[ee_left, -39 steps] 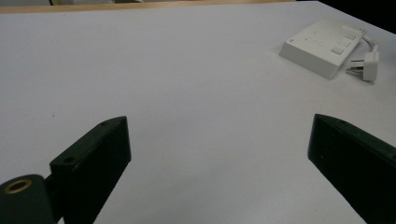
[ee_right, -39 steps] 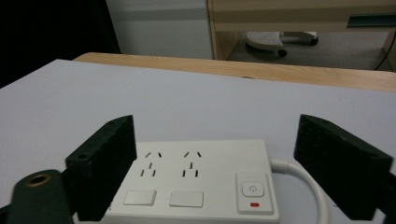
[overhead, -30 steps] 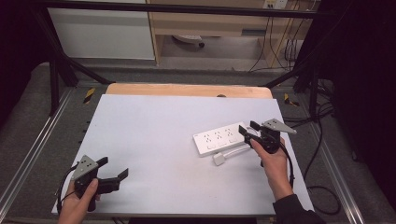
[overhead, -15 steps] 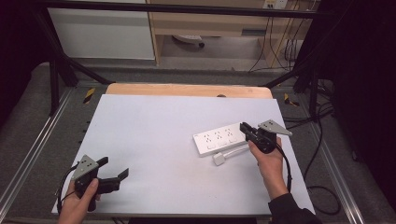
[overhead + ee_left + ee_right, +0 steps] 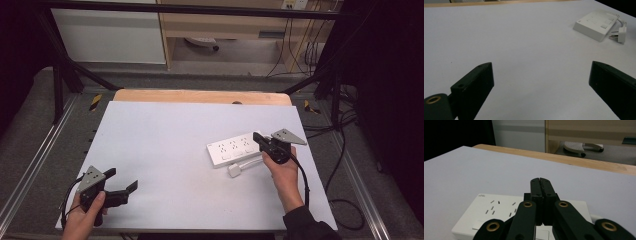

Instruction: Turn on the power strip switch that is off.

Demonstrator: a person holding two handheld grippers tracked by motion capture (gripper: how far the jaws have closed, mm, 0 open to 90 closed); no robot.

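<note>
- Left gripper [image 5: 121, 191]: jaws wide, nothing between them, resting at the near left of the table [image 5: 165, 145], well apart from the work.
- Power strip [image 5: 234, 149]: flat, right of centre; its plug [image 5: 235, 170] lies loose just in front.
- Right gripper [image 5: 259, 139]: jaws have just been closing, now pressed together and empty, over the strip's right end.
- Risk: closed tips can only push; a low or off-centre push could slide or twist the strip and drag the plug.

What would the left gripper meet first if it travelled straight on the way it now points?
Probably nothing nearby: the open left gripper points across bare table; the power strip lies far off, right of its line.
</note>
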